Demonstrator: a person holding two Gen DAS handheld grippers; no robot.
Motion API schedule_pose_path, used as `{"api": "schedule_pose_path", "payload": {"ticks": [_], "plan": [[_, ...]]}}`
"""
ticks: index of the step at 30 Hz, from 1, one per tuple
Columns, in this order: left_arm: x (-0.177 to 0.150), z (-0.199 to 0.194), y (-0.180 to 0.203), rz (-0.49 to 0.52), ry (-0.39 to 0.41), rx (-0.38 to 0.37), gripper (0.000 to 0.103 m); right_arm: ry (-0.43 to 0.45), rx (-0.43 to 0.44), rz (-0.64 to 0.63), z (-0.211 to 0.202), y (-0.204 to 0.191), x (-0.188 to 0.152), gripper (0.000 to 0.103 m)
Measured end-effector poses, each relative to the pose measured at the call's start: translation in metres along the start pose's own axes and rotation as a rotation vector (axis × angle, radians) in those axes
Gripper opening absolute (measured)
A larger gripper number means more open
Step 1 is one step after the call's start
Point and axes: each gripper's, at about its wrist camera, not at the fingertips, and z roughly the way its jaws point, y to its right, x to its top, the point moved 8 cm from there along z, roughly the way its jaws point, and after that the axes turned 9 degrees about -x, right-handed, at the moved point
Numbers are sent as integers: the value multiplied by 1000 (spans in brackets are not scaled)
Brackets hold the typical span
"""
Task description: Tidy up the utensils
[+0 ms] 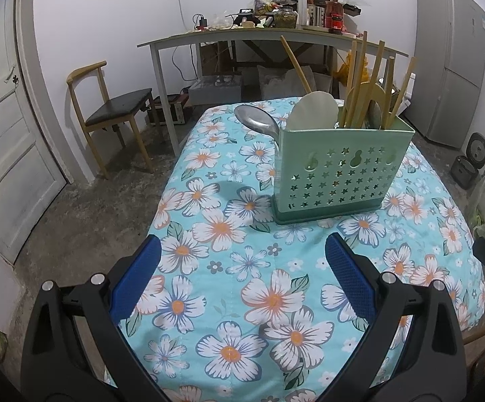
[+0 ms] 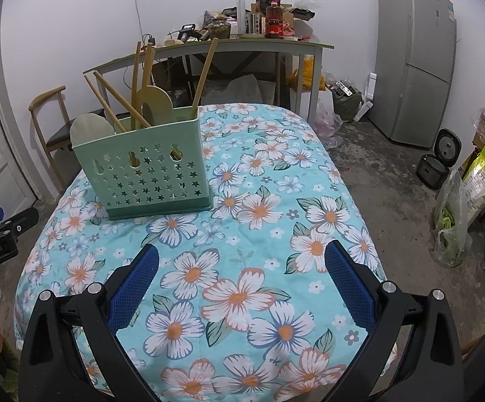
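Note:
A green utensil holder with star-shaped holes stands upright on the floral tablecloth. It holds several wooden chopsticks, a wooden spatula, a pale rice paddle and a metal ladle that leans out to the left. It also shows in the right wrist view. My left gripper is open and empty, in front of the holder. My right gripper is open and empty, in front and to the right of the holder.
A wooden chair stands left of the table. A cluttered desk stands against the back wall. A grey fridge is at the right, with a rice cooker and bags on the floor.

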Motion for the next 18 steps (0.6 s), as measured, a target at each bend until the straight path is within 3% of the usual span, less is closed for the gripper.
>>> {"api": "schedule_pose_path", "payload": {"ticks": [18], "plan": [[0, -1, 1, 5, -6, -4, 95, 1, 6, -7, 0, -5, 2, 97]]}}
